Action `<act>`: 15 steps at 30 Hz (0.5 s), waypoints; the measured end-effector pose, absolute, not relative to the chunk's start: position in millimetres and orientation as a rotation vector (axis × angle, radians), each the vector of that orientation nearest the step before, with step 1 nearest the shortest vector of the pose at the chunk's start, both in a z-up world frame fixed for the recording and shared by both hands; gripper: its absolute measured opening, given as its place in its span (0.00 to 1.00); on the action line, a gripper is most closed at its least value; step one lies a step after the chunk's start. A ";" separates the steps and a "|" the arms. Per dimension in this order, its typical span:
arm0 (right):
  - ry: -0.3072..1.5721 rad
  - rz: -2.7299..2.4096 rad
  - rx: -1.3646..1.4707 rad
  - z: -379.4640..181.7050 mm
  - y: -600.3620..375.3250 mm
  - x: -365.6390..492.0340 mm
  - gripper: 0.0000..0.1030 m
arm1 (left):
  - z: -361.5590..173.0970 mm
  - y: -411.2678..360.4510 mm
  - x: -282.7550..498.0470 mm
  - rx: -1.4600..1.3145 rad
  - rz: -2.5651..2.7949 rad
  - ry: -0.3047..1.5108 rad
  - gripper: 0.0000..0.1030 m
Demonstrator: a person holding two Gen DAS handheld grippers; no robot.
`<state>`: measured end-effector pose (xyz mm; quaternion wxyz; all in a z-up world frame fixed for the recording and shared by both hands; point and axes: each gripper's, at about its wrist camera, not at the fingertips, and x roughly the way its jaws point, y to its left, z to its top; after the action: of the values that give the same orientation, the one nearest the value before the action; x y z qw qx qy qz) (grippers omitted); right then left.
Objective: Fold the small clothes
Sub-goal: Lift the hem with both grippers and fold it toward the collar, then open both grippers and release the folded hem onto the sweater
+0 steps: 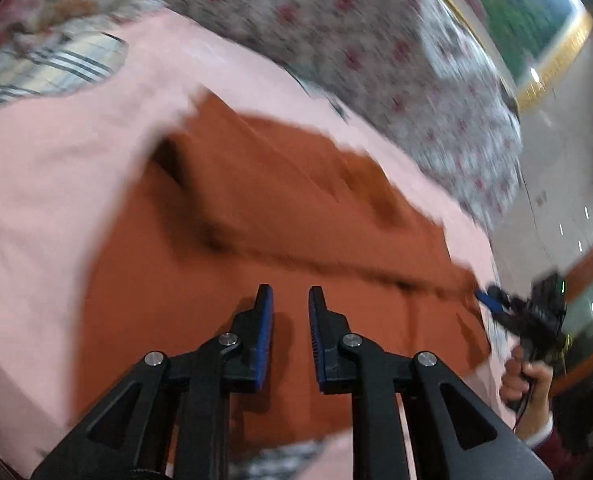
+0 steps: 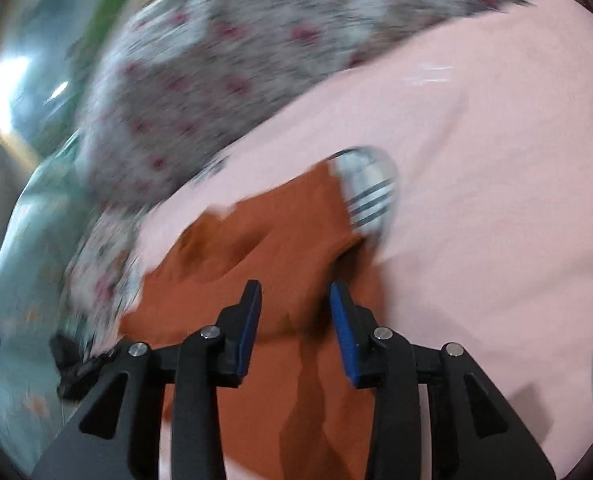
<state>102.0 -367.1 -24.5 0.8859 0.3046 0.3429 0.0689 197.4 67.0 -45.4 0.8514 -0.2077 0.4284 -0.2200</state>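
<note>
Garment [image 1: 280,240] in rust orange on pink sheet [image 1: 56,200], left gripper [image 1: 290,300] slightly parted, empty, right gripper [image 2: 295,294] at three o'clock, wider, empty.

A floral bedspread [image 1: 396,52] under a pink sheet [image 1: 48,184], pale tiled floor [image 1: 568,184] beyond.

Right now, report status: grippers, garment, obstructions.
Left gripper open, right gripper open, both empty. Orange garment lies partly folded on pink sheet. Plaid cloth touches its far edge.
</note>
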 end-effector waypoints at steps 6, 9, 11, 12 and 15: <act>0.953 0.212 0.314 -46.7 -298.7 142.5 0.36 | -54.4 18.6 225.1 -0.265 -0.459 1.001 0.19; 0.939 0.160 0.337 -46.1 -314.0 165.2 0.35 | -51.5 20.9 260.6 -0.257 -0.429 1.000 0.19; 0.910 0.085 0.355 -42.9 -332.7 185.0 0.35 | -47.4 30.2 286.3 -0.292 -0.392 0.993 0.19; 0.891 0.066 0.367 -40.5 -339.3 190.5 0.34 | -43.3 35.5 301.7 -0.308 -0.357 0.979 0.19; 0.792 -0.060 0.406 -24.7 -367.4 201.2 0.34 | -29.4 54.2 331.6 -0.361 -0.271 0.926 0.20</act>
<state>201.2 -367.4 -24.7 0.9022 0.1965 0.3828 -0.0288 331.6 54.2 -29.4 0.8704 -0.1724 0.4426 -0.1297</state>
